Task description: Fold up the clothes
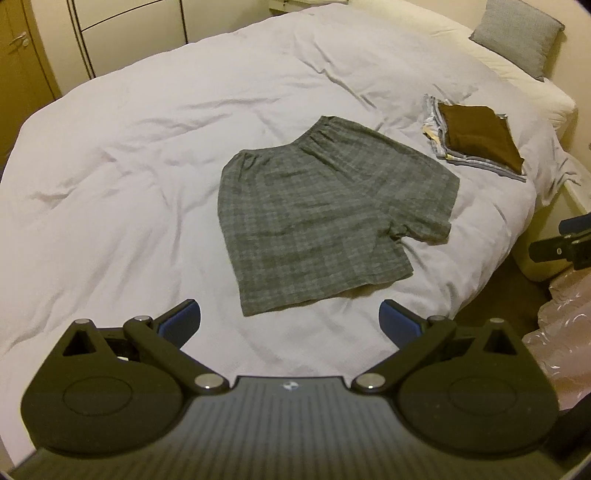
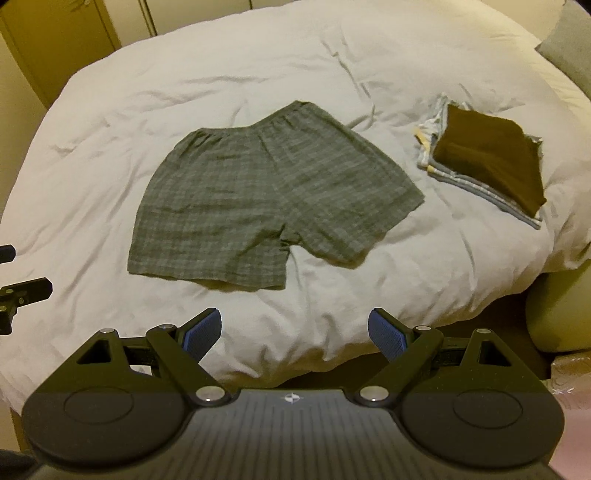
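Grey plaid shorts [image 1: 321, 214] [image 2: 266, 199] lie spread flat on the white duvet, waistband away from me, leg hems toward me. My left gripper [image 1: 290, 325] hovers open just short of the left leg hem, nothing between its blue pads. My right gripper [image 2: 295, 338] is likewise open and empty, held above the duvet a little short of the hems. A stack of folded clothes [image 1: 476, 136] [image 2: 487, 155] with a brown piece on top rests to the right of the shorts. The right gripper's tip [image 1: 561, 247] shows at the right edge of the left wrist view.
The white duvet [image 1: 129, 177] [image 2: 92, 129] covers the bed. A grey pillow [image 1: 517, 37] lies at the far right corner. Wardrobe doors [image 1: 122, 33] stand behind the bed. Crinkled plastic wrap [image 1: 557, 332] sits on the floor at the right.
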